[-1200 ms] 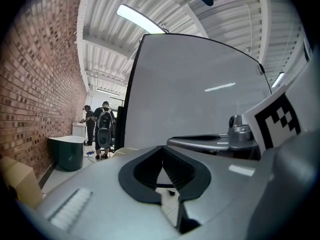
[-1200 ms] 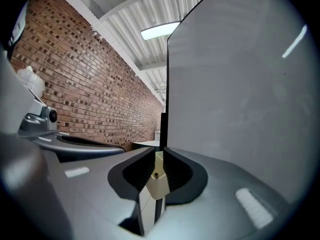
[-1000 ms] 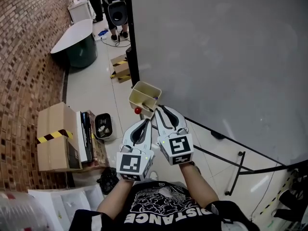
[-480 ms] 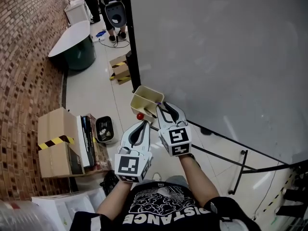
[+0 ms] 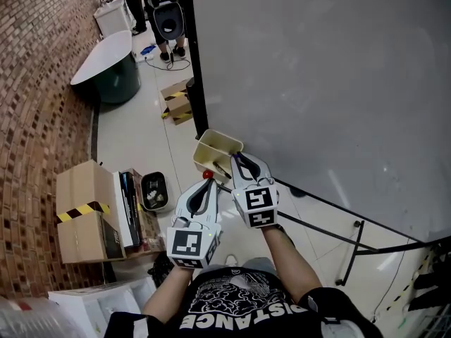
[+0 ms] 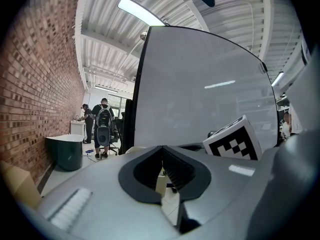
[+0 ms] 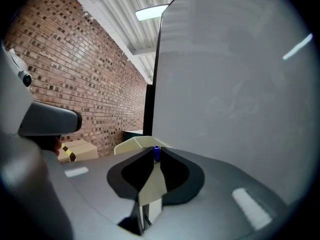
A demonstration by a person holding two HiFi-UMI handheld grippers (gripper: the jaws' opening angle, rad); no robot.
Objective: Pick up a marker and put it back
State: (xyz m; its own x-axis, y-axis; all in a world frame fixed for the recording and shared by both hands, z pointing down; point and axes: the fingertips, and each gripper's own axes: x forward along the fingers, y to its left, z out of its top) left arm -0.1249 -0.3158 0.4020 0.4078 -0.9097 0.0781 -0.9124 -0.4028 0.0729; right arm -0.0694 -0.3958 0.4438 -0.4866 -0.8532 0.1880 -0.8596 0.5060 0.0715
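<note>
A beige tray (image 5: 213, 141) hangs at the lower left corner of the whiteboard (image 5: 317, 83). My right gripper (image 5: 236, 159) reaches to the tray's near edge, its jaws closed with the tip of a blue marker (image 7: 156, 153) standing between the tips; in the right gripper view the tray (image 7: 131, 144) lies just beyond. My left gripper (image 5: 209, 183) hovers lower left of the tray, shut with nothing in it. A small red object (image 5: 207, 175) shows just ahead of its tips. What else is inside the tray is mostly hidden.
Cardboard boxes (image 5: 83, 210) and a black bin (image 5: 153, 191) sit on the floor at left by the brick wall. A dark round table (image 5: 113, 55) and people (image 5: 161, 5) stand further back. The whiteboard's black stand legs (image 5: 345, 239) cross the floor at right.
Both grippers have edged forward toward the tray; the right one's tips now reach its near edge. Both stayed shut.
</note>
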